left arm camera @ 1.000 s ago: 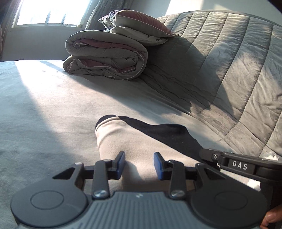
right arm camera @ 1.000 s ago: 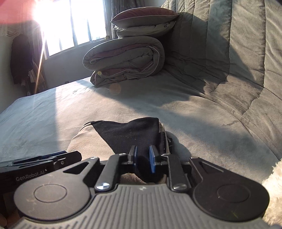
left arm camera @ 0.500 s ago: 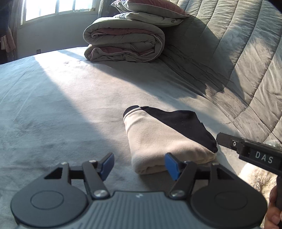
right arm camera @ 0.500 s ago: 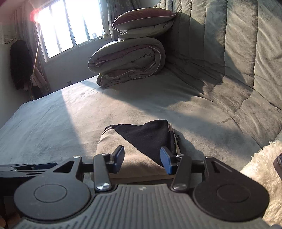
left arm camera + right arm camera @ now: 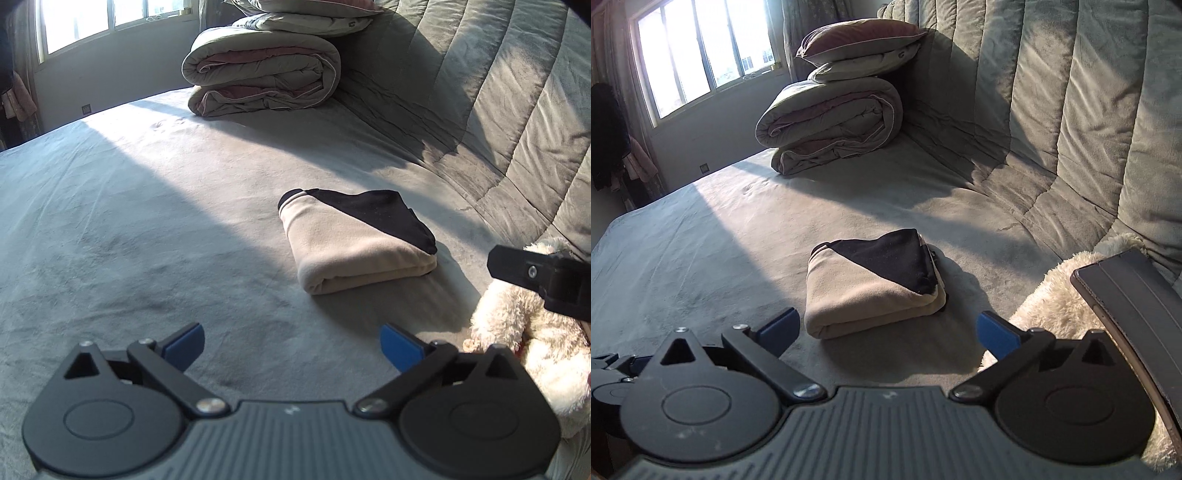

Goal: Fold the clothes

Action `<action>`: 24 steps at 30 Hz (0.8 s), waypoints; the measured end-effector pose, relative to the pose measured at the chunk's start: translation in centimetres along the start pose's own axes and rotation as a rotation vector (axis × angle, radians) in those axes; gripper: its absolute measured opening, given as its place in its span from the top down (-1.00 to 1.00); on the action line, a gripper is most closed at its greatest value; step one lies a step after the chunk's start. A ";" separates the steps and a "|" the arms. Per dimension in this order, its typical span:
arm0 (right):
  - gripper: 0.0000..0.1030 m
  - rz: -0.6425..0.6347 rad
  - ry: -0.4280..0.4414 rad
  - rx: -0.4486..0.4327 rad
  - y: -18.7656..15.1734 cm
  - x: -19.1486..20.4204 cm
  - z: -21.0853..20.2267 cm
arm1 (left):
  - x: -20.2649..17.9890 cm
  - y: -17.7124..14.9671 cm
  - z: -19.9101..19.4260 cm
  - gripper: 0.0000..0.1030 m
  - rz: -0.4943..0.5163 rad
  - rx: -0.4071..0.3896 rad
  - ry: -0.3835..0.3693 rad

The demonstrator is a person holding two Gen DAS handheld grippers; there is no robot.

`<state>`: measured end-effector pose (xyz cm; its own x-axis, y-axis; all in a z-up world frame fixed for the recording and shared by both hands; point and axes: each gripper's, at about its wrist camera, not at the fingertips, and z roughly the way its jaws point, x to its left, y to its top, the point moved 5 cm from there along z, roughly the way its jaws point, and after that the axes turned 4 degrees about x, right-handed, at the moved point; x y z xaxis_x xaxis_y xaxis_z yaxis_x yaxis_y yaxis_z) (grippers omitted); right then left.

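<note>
Folded garment (image 5: 871,288) lies ahead — seemingly clear of both grippers.

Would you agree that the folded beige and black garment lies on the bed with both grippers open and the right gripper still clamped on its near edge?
Not quite: the right gripper holds nothing. Its jaws have just been opening and stand clear of the folded garment, as the right wrist view shows. The garment does lie on the bed, and the left gripper is open.

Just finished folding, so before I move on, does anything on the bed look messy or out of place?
Nothing stands out. The folded beige and black garment lies in a compact bundle on the bed, edges roughly stacked. The rolled comforter and pillows sit tidily at the far end.
</note>
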<state>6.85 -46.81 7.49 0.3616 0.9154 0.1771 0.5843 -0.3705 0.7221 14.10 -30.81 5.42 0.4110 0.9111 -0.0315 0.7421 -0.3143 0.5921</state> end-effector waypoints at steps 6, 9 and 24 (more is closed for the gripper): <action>-1.00 -0.022 -0.009 0.037 -1.0 0.6 -2.5 | -0.4 -1.4 -1.4 -0.99 0.008 0.054 0.004; -1.00 -0.035 -0.008 0.025 -1.2 1.1 -3.7 | -0.6 -1.8 -2.3 -0.99 0.030 0.044 0.021; -1.00 -0.034 -0.038 0.002 -2.0 1.9 -6.4 | -0.8 -2.6 -4.8 -0.99 0.055 0.022 0.000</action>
<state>1.67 -43.32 10.68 0.3687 0.9208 0.1272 0.5981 -0.3397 0.7258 9.23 -29.45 7.79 0.4514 0.8923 0.0001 0.7302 -0.3695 0.5747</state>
